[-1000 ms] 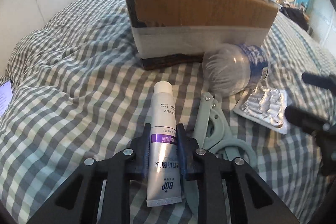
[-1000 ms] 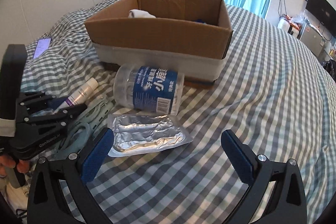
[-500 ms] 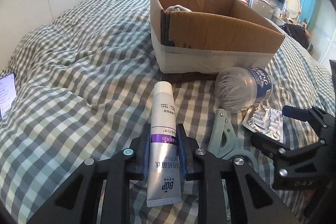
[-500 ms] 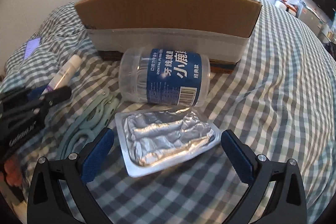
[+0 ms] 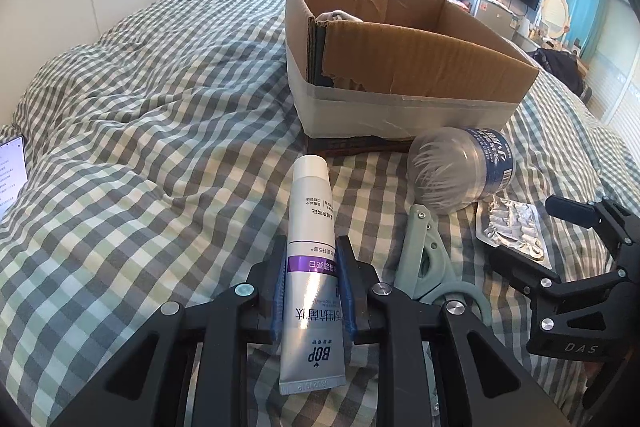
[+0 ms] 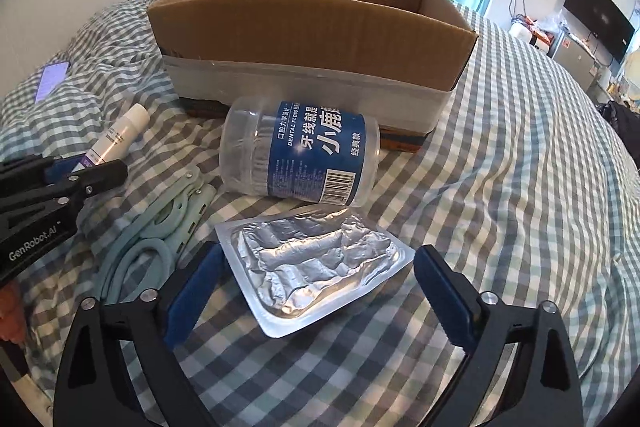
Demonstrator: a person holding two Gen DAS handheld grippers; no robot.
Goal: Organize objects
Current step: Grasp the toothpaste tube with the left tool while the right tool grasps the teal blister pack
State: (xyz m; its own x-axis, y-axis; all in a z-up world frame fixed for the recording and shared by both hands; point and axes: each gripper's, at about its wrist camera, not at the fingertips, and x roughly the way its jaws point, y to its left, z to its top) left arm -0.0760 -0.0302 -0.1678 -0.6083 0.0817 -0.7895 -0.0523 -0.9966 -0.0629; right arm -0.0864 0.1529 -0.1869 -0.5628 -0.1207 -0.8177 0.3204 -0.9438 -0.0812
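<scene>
Both claws are built of black plastic links, fastened with silver screws and lined with blue ribbed pads (image 6: pixel 444 295). "GenRobot.AI" is printed in white on the left claw (image 5: pixel 313 281); "DAS" is printed on the right claw (image 6: pixel 316 283).

From my left camera I see only the top of something pale inside the cardboard box (image 5: pixel 400 63); the near wall hides the rest, and I cannot tell what it is. The phone (image 5: pixel 10 171) is cut off by the left edge, its screen text too small to read. The foil pack (image 5: pixel 514 229) is partly covered by the right gripper (image 5: pixel 536 231). Small print on the tube (image 5: pixel 310 255) is unreadable.
</scene>
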